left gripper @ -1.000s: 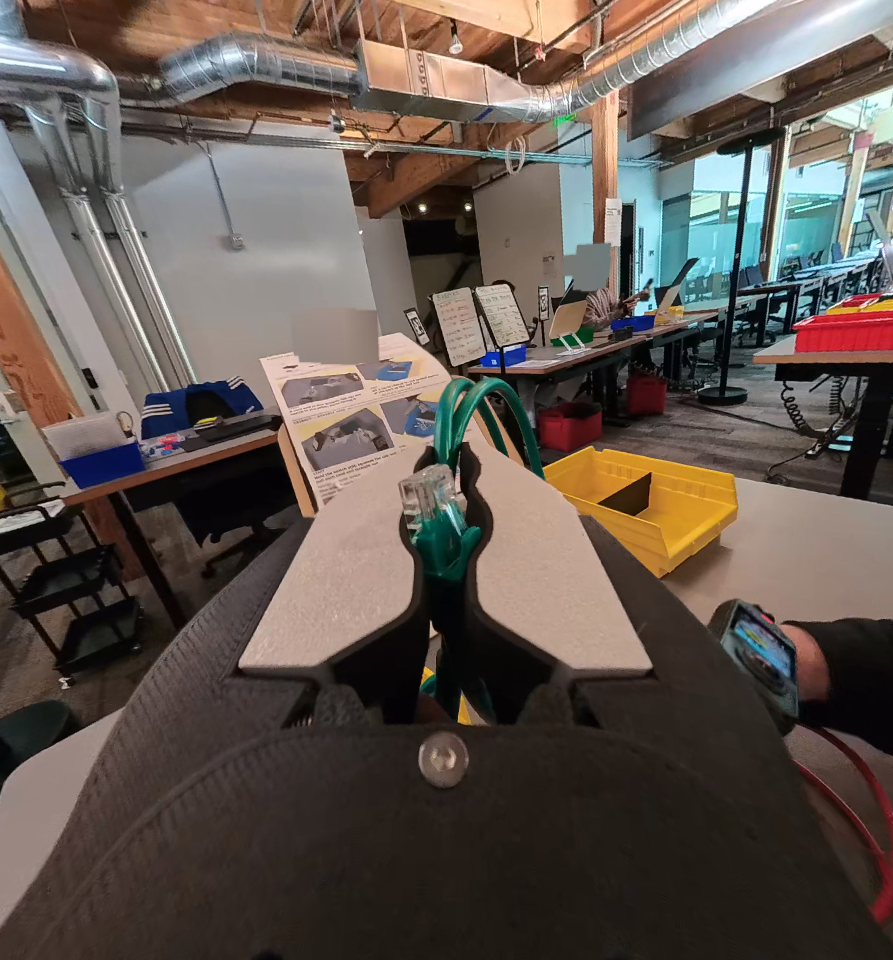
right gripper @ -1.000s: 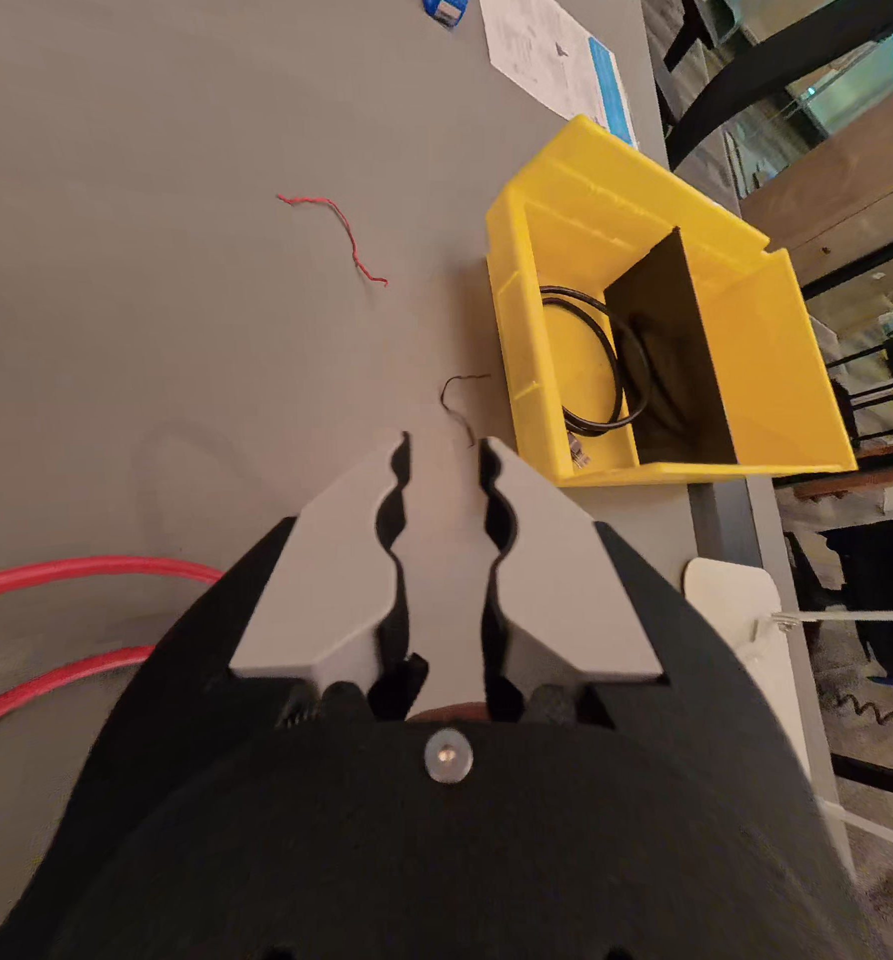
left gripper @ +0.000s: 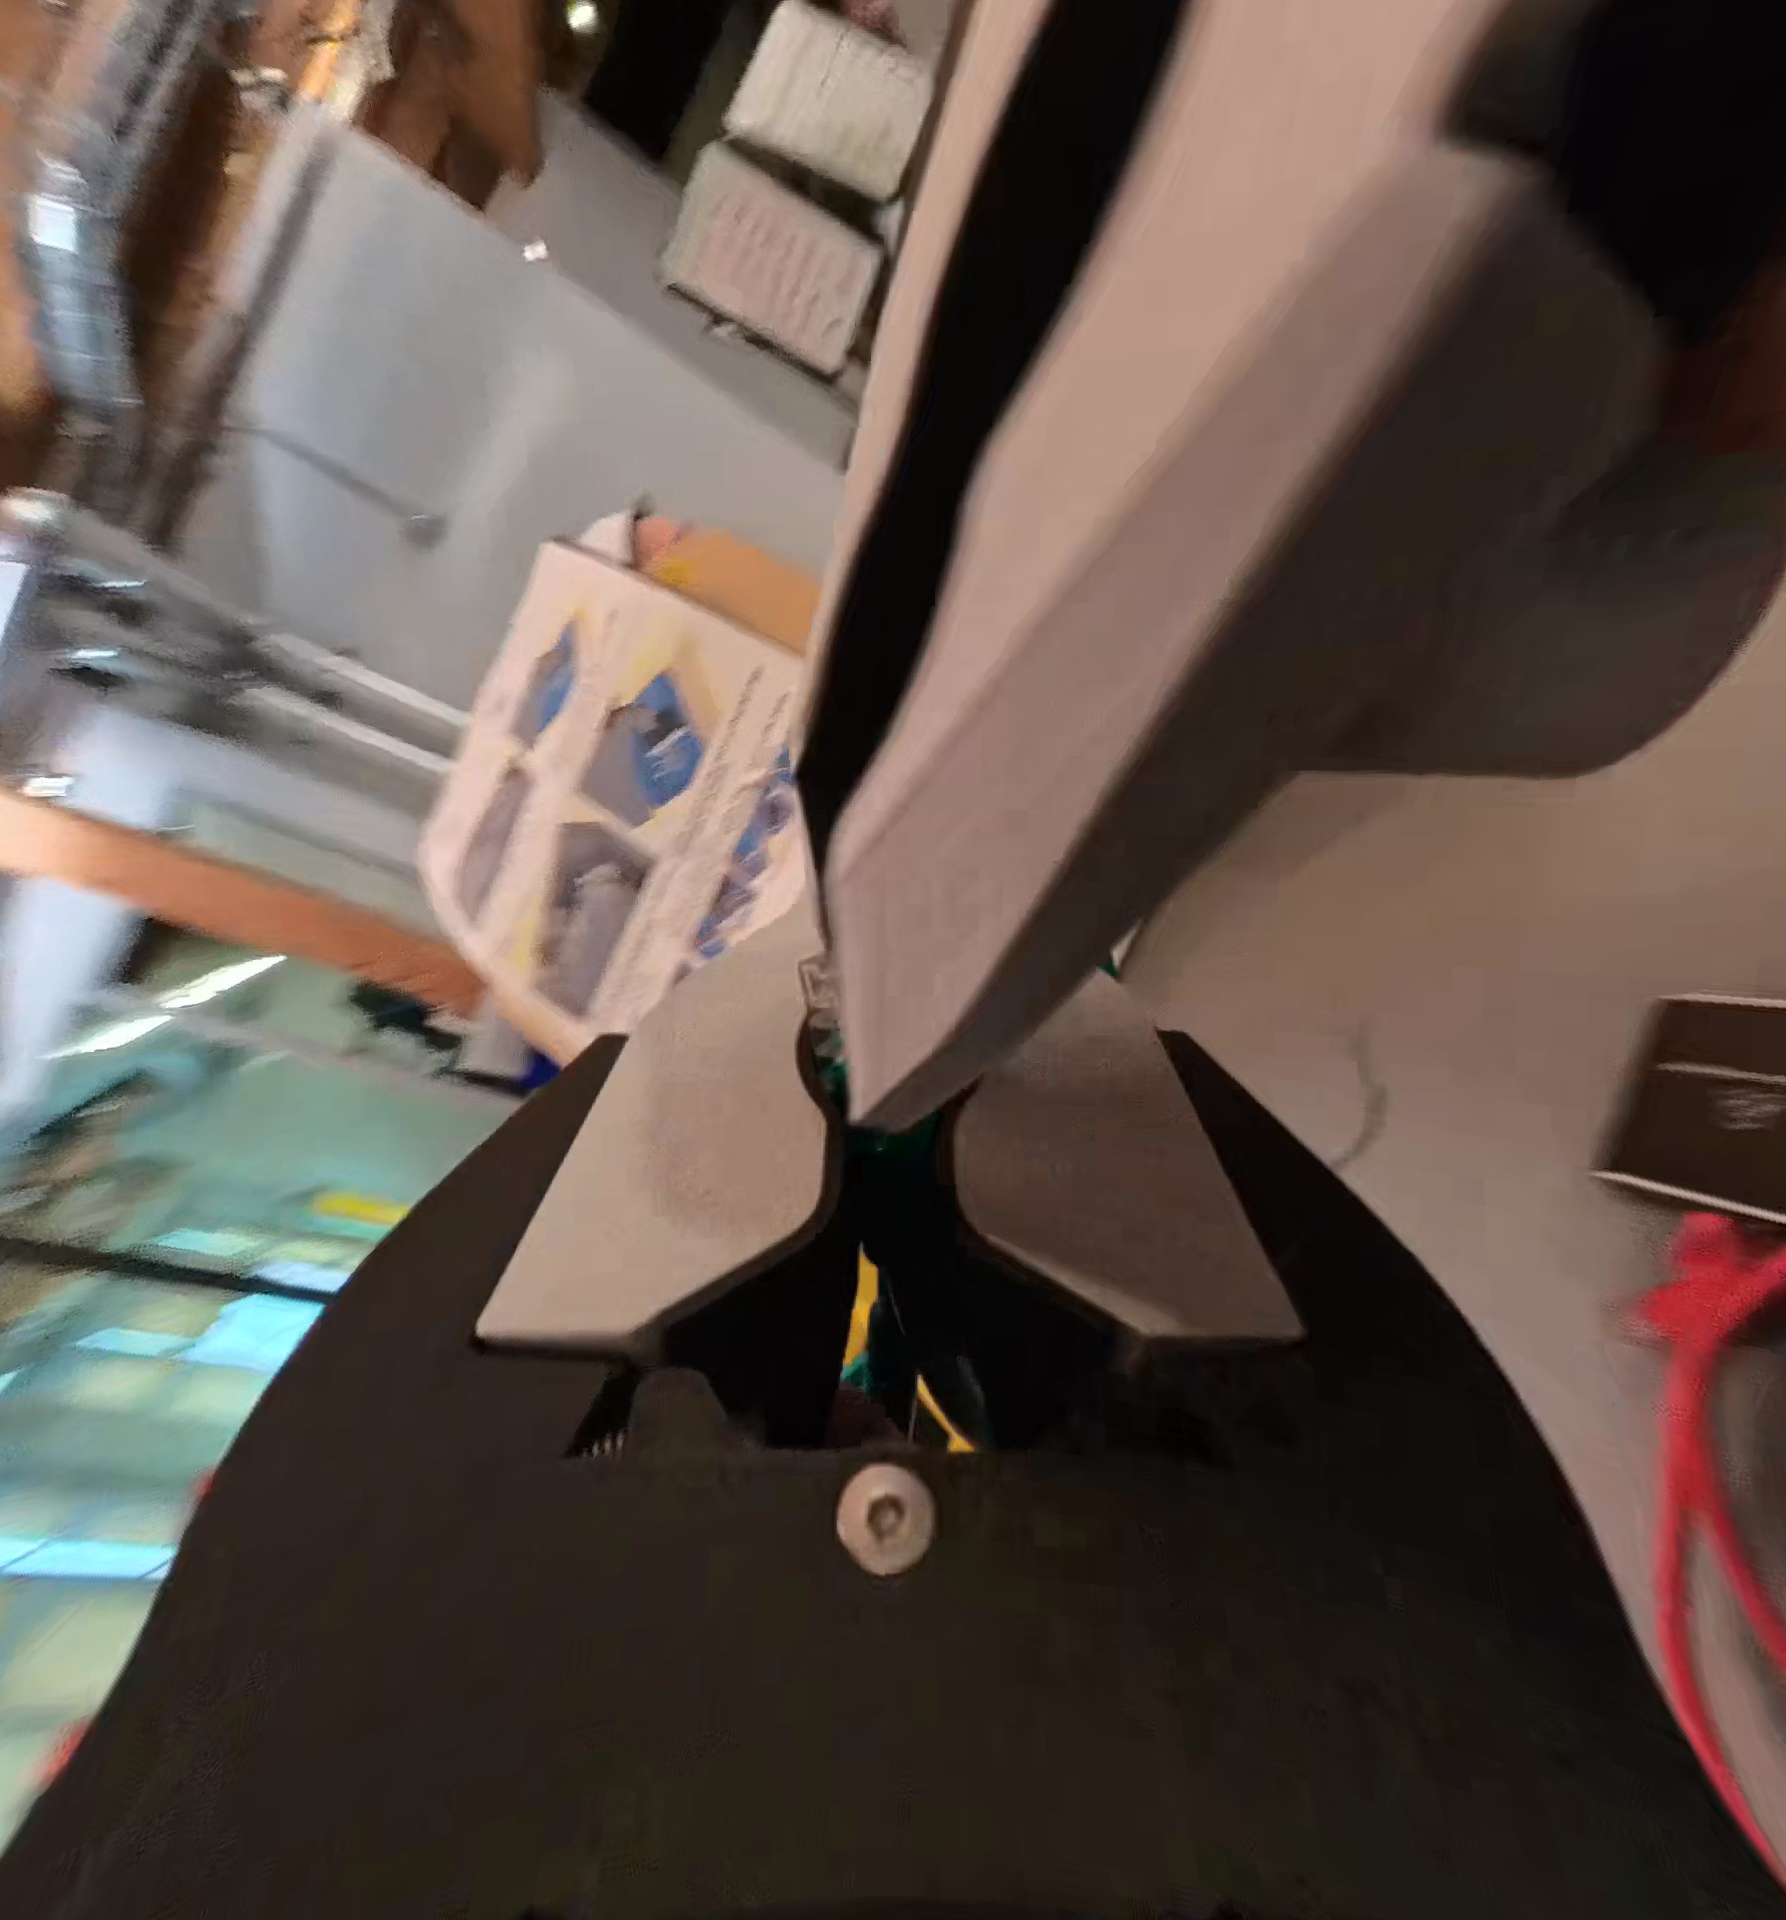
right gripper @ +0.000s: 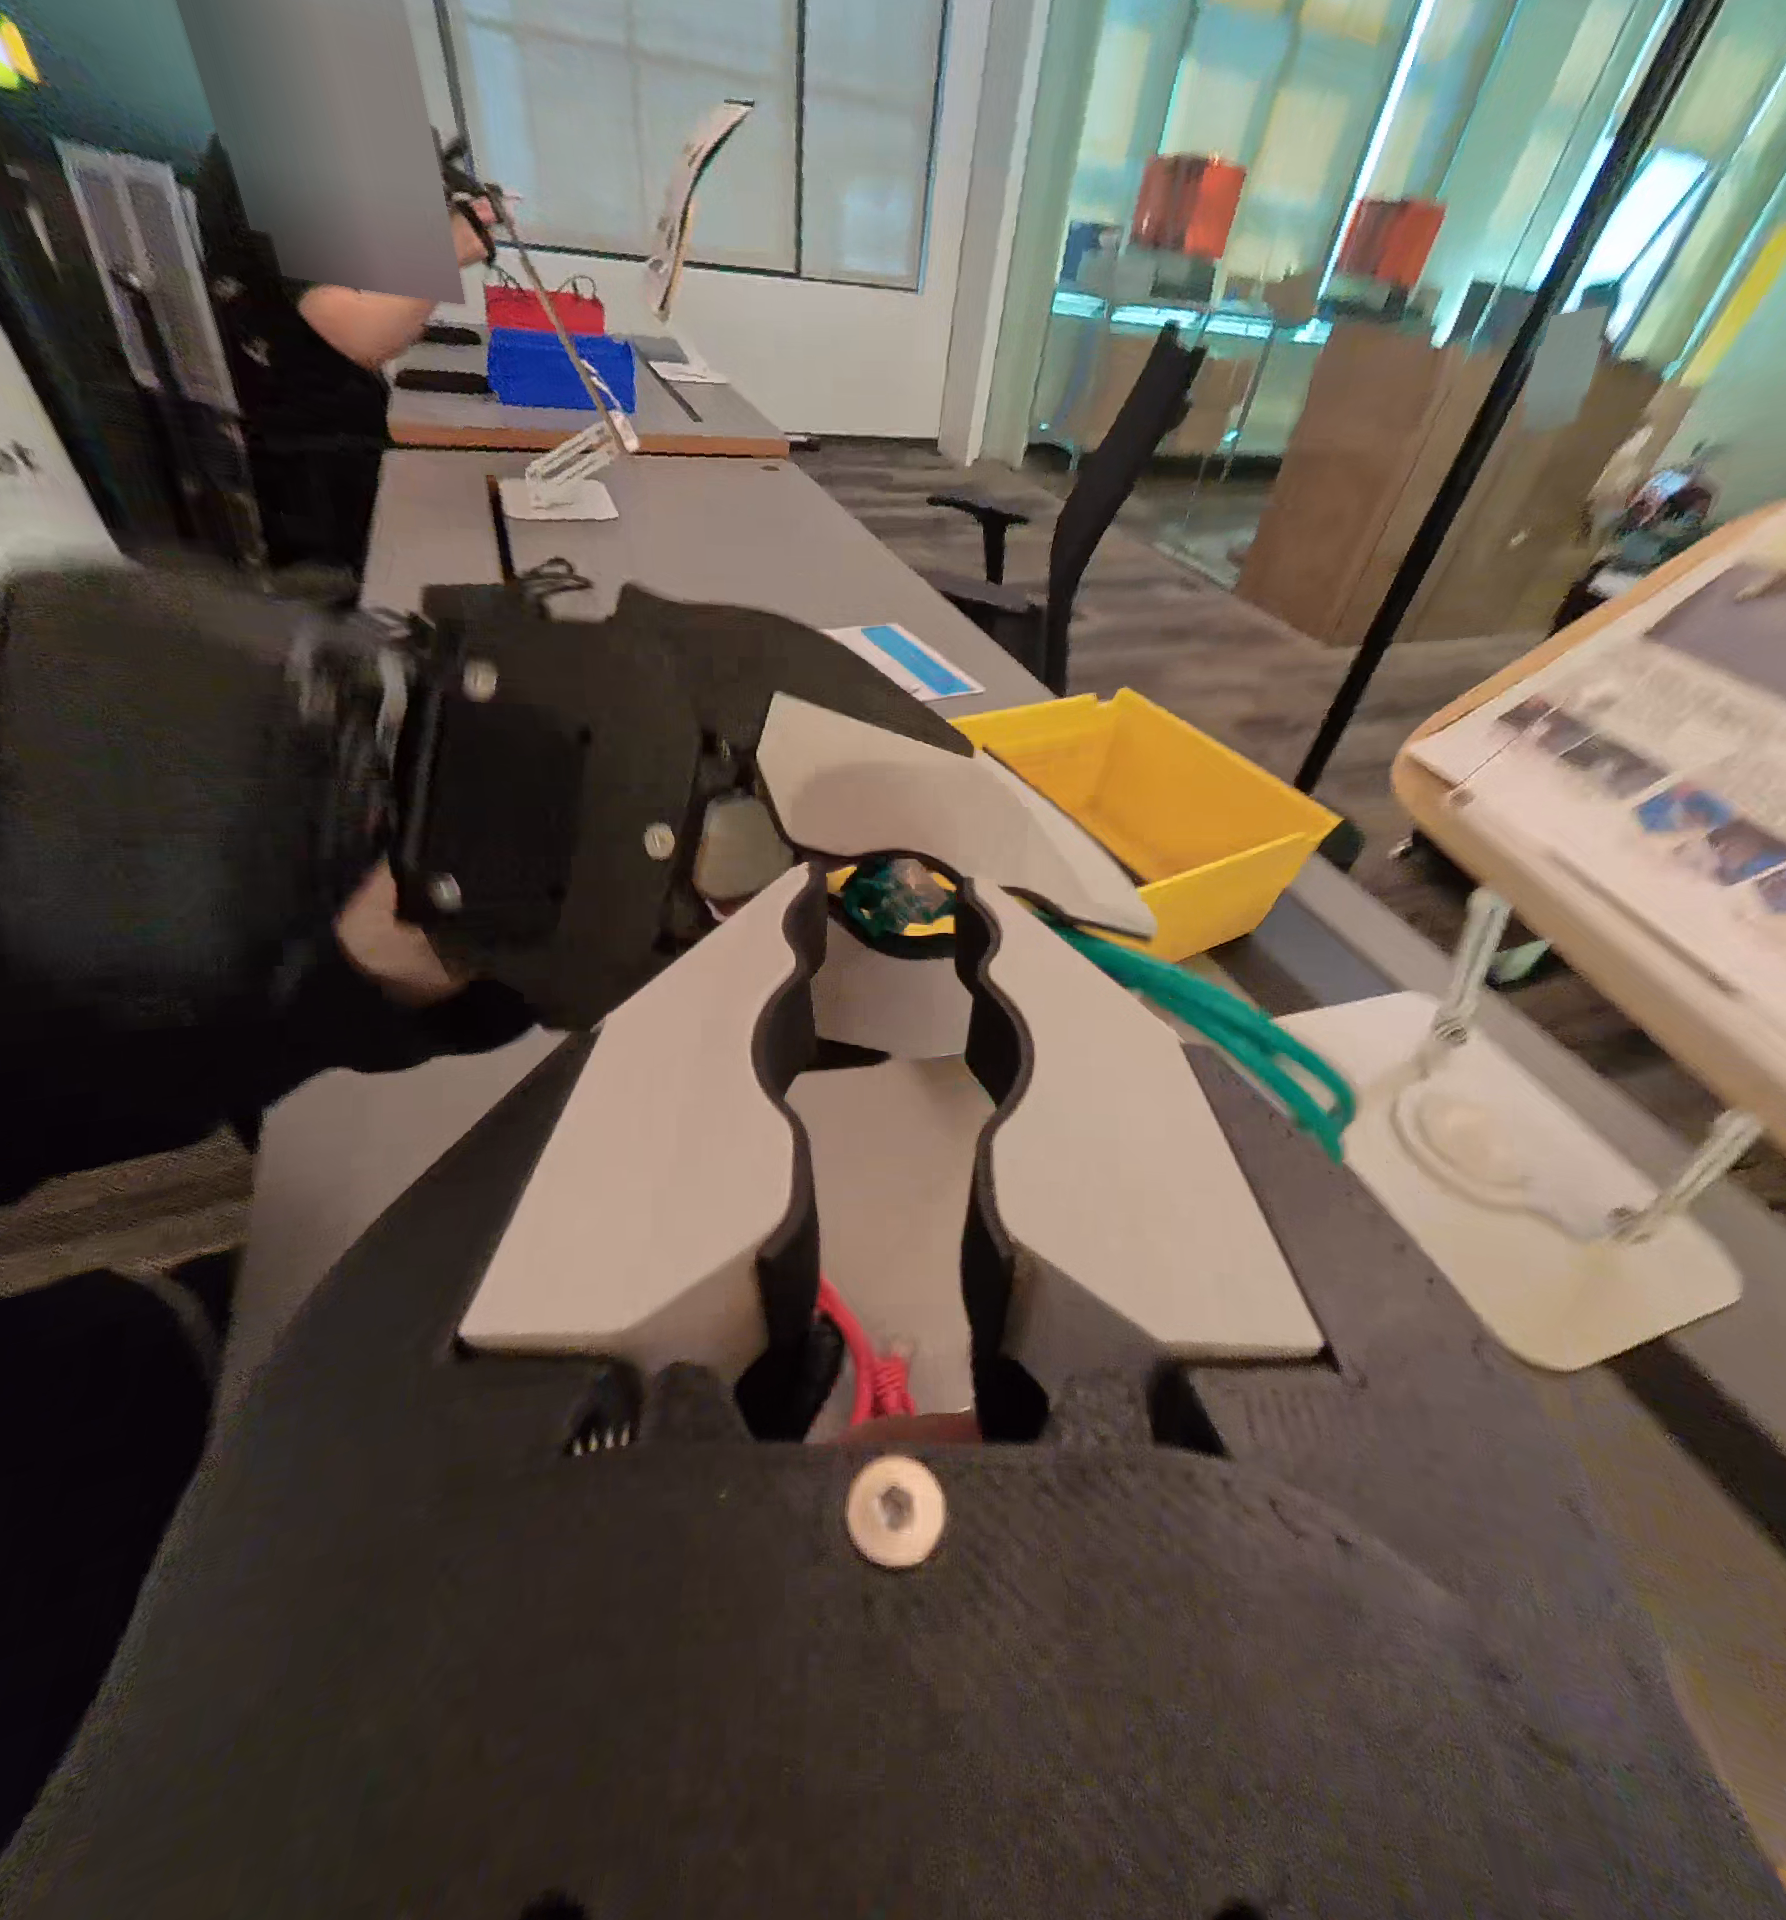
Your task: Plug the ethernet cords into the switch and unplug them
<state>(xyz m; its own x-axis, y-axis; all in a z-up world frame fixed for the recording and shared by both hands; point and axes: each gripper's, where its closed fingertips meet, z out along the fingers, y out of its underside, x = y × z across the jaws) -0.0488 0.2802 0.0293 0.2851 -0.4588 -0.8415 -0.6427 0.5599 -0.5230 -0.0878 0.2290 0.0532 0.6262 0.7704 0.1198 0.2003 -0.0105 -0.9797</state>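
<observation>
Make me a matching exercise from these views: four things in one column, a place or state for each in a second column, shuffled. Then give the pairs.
Things
1. green cord plug
2. right gripper
3. yellow bin
4. red cord

Places or states
A. lying loose on the table
B. open, tips closing in around the plug
C. clamped in the left gripper
D. standing on the table behind the grippers

Pairs: 1-C, 2-B, 3-D, 4-A
</observation>
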